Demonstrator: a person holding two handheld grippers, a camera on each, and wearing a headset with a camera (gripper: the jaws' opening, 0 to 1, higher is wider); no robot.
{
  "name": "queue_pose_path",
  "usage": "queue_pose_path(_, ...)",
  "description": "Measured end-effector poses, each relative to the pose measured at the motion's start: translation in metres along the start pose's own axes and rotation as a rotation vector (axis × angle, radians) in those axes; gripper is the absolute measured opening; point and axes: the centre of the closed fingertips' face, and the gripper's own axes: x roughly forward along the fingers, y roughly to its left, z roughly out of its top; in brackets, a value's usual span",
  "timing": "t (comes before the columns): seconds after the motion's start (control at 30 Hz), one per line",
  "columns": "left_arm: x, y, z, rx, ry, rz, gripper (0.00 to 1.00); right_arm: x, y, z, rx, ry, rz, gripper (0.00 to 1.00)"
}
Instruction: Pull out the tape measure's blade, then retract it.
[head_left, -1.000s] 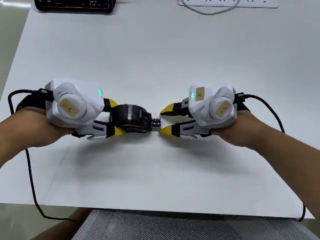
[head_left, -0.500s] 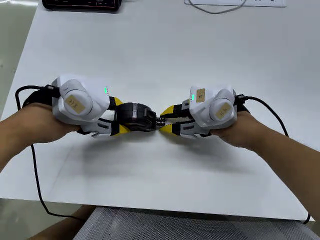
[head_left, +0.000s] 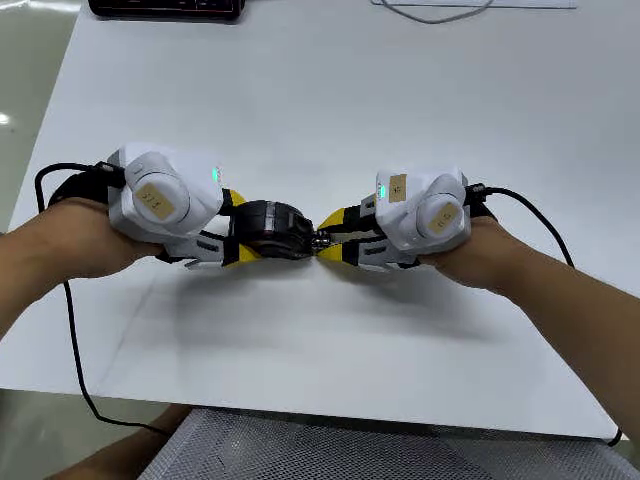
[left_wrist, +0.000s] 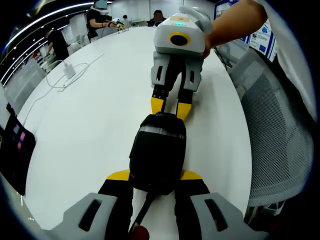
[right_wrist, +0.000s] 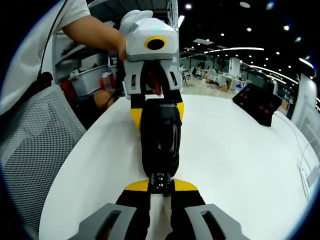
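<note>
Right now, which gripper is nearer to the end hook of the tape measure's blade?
Right. The right gripper is shut on the hook; the left gripper clamps the tape measure case from the opposite end, away from the hook.

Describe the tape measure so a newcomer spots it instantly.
On the white table, look between the two white grippers. The tape measure is clamped in the left gripper, its end hook pinched by the right gripper. It's the black, rounded case between their yellow tips.
</note>
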Motion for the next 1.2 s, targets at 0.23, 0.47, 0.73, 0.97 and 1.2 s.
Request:
queue_pose_path(0.23, -0.001, 0.000, 0.000, 0.010, -0.009, 0.014, 0.26, -0.002, 0.000, 0.000, 0.022, -0.002, -0.009, 0.10)
queue_pose_path(0.47, -0.001, 0.000, 0.000, 0.001, -0.005, 0.012, 0.26, -0.005, 0.000, -0.002, 0.020, 0.002, -0.010, 0.09)
queue_pose_path(0.73, -0.001, 0.001, 0.000, 0.004, -0.009, 0.012, 0.26, -0.016, 0.001, -0.009, 0.054, -0.004, -0.017, 0.09)
queue_pose_path(0.97, 0.000, 0.001, 0.001, 0.004, -0.012, 0.010, 0.26, -0.019, 0.001, -0.012, 0.059, 0.003, -0.026, 0.09)
queue_pose_path(1.2, 0.000, 0.000, 0.001, 0.011, -0.011, 0.010, 0.26, -0.020, 0.003, -0.013, 0.068, 0.002, -0.037, 0.09)
